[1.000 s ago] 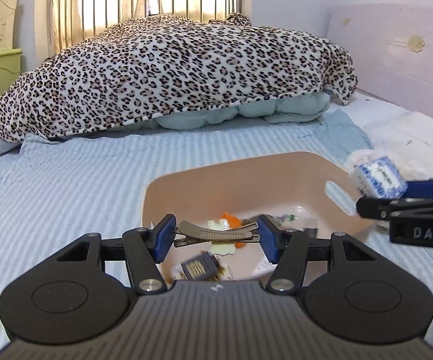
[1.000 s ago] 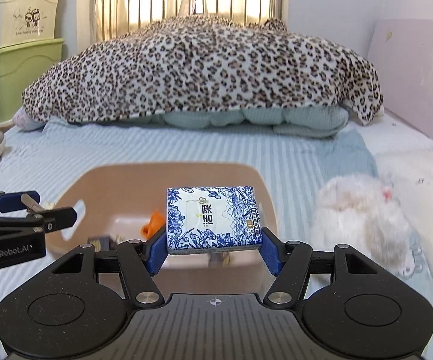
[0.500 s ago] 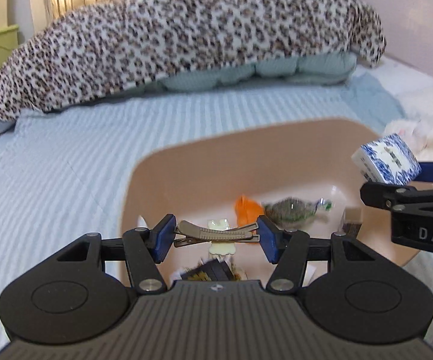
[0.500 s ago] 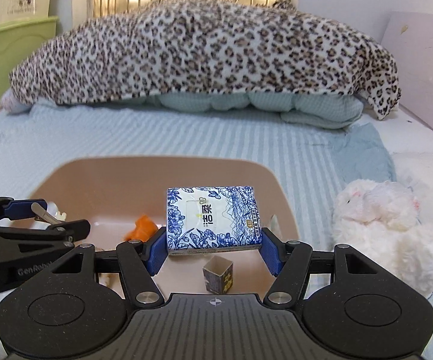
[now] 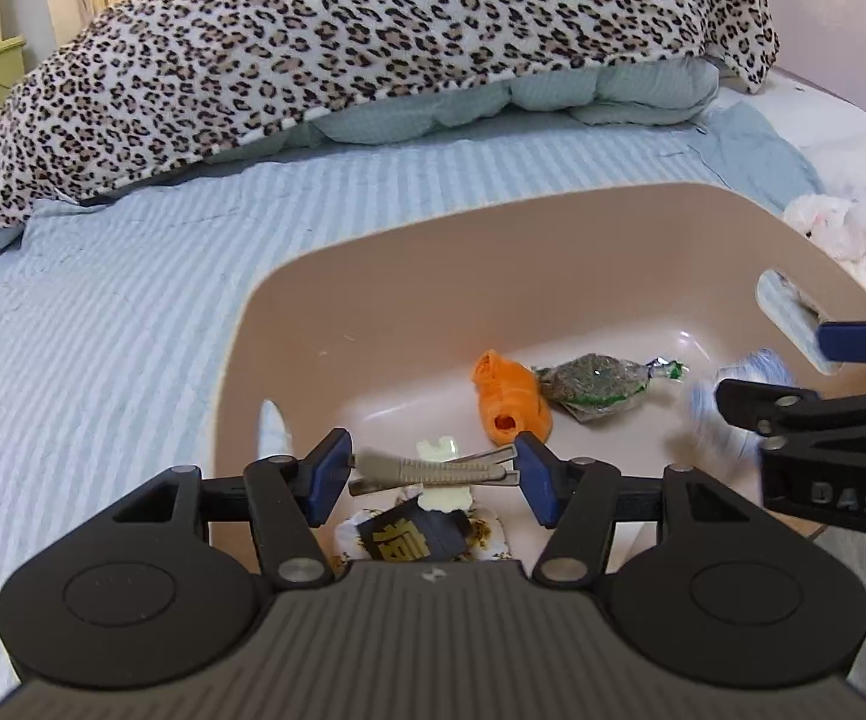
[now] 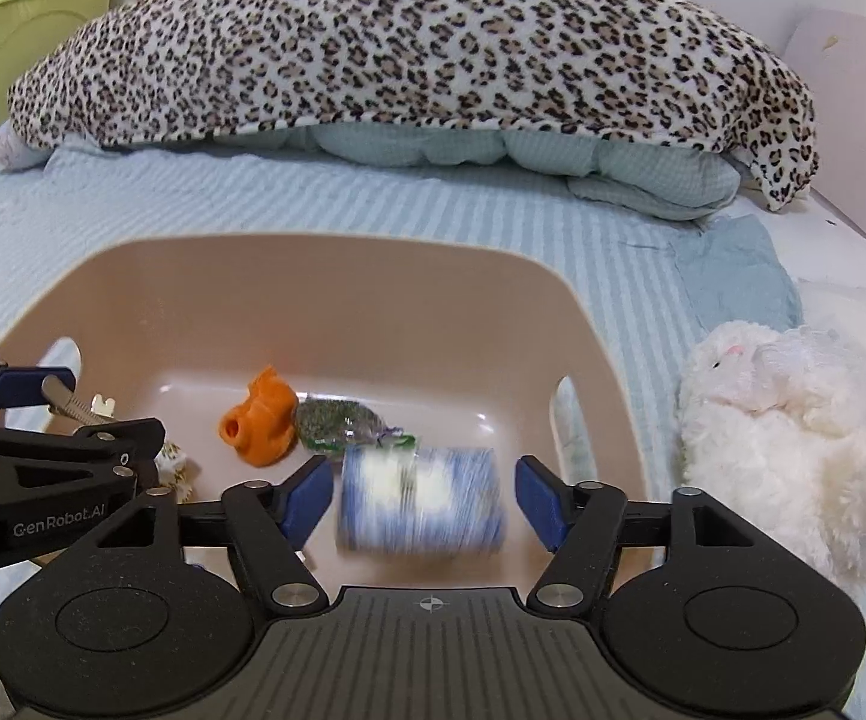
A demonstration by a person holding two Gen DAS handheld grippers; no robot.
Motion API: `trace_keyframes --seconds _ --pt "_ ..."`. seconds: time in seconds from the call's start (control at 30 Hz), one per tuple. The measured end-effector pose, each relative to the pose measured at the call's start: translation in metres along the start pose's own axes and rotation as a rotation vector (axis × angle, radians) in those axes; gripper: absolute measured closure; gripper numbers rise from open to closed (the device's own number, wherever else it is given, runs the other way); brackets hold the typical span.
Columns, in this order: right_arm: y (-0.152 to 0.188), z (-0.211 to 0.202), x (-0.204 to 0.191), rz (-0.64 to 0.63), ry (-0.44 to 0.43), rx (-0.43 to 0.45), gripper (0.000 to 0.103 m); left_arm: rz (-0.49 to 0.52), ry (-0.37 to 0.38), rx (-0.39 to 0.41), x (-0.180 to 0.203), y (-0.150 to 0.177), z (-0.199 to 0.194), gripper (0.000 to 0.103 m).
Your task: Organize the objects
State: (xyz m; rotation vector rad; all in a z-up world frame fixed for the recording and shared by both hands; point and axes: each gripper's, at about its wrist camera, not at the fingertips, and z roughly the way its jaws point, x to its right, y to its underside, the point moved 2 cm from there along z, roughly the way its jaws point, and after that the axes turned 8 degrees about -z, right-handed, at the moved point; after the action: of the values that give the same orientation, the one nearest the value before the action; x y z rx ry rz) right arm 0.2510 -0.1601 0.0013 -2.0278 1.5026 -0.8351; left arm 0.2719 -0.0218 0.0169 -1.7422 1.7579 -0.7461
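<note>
A tan plastic basin [image 5: 409,258] [image 6: 325,276] sits on the striped bed. My left gripper [image 5: 433,471] is shut on a grey-brown hair clip [image 5: 433,469], held over the basin's near left part. My right gripper [image 6: 424,495] is open over the basin's near right part. The blue-and-white packet [image 6: 421,498] is blurred between its fingers, clear of both pads, falling into the basin; it also shows as a blur in the left wrist view [image 5: 727,402]. An orange item [image 6: 262,420], a green-grey packet [image 6: 340,423] and a dark sachet [image 5: 412,534] lie inside.
A white plush toy [image 6: 793,420] lies on the bed just right of the basin. A leopard-print blanket [image 6: 409,42] over a teal quilt fills the far side. A green storage box [image 6: 19,30] stands at the far left.
My right gripper has opened and let go of the blue-and-white packet, which drops towards the basin. Both grippers have moved forward and lower over the basin. The left still holds the clip.
</note>
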Motion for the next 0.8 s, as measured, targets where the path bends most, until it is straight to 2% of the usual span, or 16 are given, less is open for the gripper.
trace_keyframes --seconds 0.03,0.07,0.17,0.27,0.5,0.8 --pt "-0.002 -0.005 0.002 0.008 0.001 0.007 0.024 -0.007 -0.002 -0.002 -0.002 0.000 -0.002 0.030" --pt "-0.003 -0.010 0.004 0.013 0.003 0.014 0.021 -0.018 -0.002 -0.002 -0.003 -0.001 -0.006 0.028" --pt "-0.004 -0.030 0.007 0.020 0.012 0.038 0.012 -0.057 0.014 0.007 -0.008 -0.001 -0.018 0.026" --pt "-0.001 -0.049 0.010 0.027 0.016 0.057 0.010 -0.091 0.015 0.019 -0.012 -0.001 -0.033 0.020" --pt "0.014 -0.085 0.010 0.045 -0.006 0.052 0.010 -0.098 0.044 0.038 -0.012 0.006 -0.072 0.019" --pt "0.040 -0.129 0.006 0.057 -0.027 0.050 0.008 -0.089 0.066 0.034 -0.007 0.031 -0.121 0.018"
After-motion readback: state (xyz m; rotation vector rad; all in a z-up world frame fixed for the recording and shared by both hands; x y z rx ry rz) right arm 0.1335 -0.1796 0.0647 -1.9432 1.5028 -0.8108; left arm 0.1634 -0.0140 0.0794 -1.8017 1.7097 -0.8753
